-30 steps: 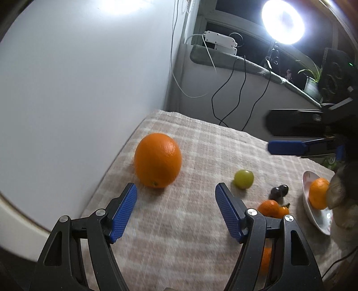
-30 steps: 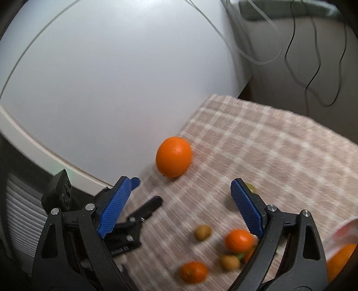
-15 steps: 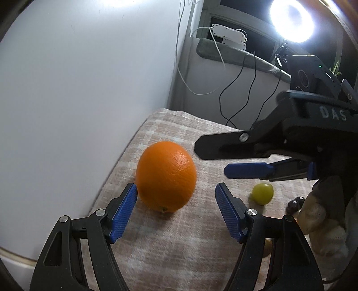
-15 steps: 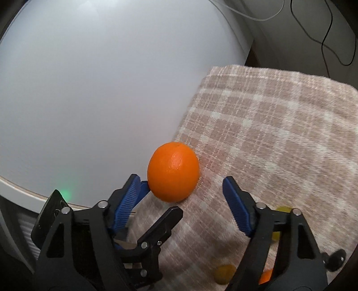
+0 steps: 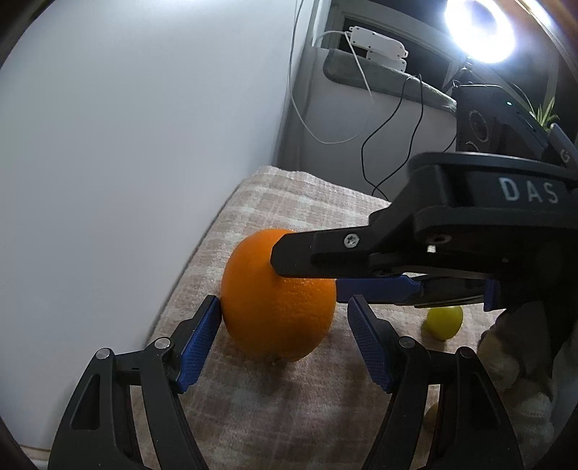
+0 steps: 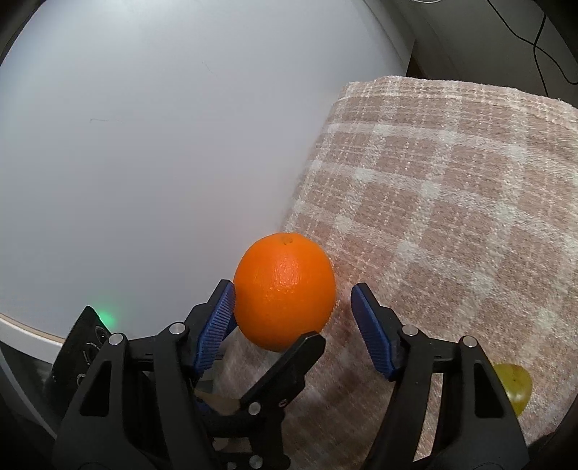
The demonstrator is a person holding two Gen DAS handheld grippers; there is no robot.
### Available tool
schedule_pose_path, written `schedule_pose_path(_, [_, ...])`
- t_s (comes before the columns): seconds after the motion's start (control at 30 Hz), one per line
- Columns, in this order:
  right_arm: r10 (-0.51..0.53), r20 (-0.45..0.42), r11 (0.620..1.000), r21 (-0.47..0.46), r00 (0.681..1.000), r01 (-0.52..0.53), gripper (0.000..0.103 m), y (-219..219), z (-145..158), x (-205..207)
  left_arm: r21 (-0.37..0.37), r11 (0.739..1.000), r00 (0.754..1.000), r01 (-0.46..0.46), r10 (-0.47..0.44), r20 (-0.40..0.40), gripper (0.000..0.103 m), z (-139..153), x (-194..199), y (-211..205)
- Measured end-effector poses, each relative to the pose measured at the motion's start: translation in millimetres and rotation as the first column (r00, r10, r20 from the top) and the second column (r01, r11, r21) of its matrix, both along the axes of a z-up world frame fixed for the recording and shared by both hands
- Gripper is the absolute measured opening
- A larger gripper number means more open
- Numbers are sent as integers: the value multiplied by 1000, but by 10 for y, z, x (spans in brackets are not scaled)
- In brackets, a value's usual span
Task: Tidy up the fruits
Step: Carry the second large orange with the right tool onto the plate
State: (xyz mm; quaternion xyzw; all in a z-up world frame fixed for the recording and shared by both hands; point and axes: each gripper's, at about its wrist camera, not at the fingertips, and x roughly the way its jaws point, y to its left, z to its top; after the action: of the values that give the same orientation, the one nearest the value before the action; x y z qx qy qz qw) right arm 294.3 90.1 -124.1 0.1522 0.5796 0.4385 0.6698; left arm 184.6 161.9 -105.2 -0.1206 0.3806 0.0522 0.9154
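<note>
A large orange (image 5: 278, 307) sits on the checked beige cloth (image 6: 451, 202) that covers the tabletop, close to the cloth's edge nearest the white wall (image 5: 144, 144). Both tools crowd around this one fruit. The left gripper (image 5: 285, 318) has its jaws released and spread to either side of the orange; its left blue pad looks to be touching the peel, while the right pad stands just clear of it. The right gripper (image 6: 292, 307) reaches in from the other side, jaws likewise released, one blue pad just at the orange's flank and the other apart from it. Seen from the left wrist, a black finger of the right gripper crosses in front of the orange's upper half. A small yellow-green fruit (image 5: 444, 320) lies on the cloth beyond the orange, away from the wall. Dark cables (image 5: 393, 133) hang behind the orange, and a bright ring lamp (image 5: 478, 29) shines above them.
</note>
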Motion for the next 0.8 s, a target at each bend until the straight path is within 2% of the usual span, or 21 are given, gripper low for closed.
schedule_pose_path(0.17, [12, -27, 1000, 26, 1000, -11, 62, 91, -36, 5, -36, 999, 1000, -9, 8, -11, 71, -55, 31, 70])
schedule_pose_path(0.3, [9, -18, 1000, 20, 1000, -8, 62, 140, -33, 4, -51, 998, 1000, -23, 22, -5, 66, -47, 10, 107])
schedule_pose_path(0.57, [-1, -12, 1000, 28, 1000, 1, 62, 41, 2, -127, -34, 999, 1000, -20, 21, 13, 65, 5, -79, 27])
schedule_pose_path(0.8, [5, 17, 998, 56, 1000, -6, 62, -202, 237, -301, -16, 1000, 998, -23, 24, 61, 65, 196, -226, -97])
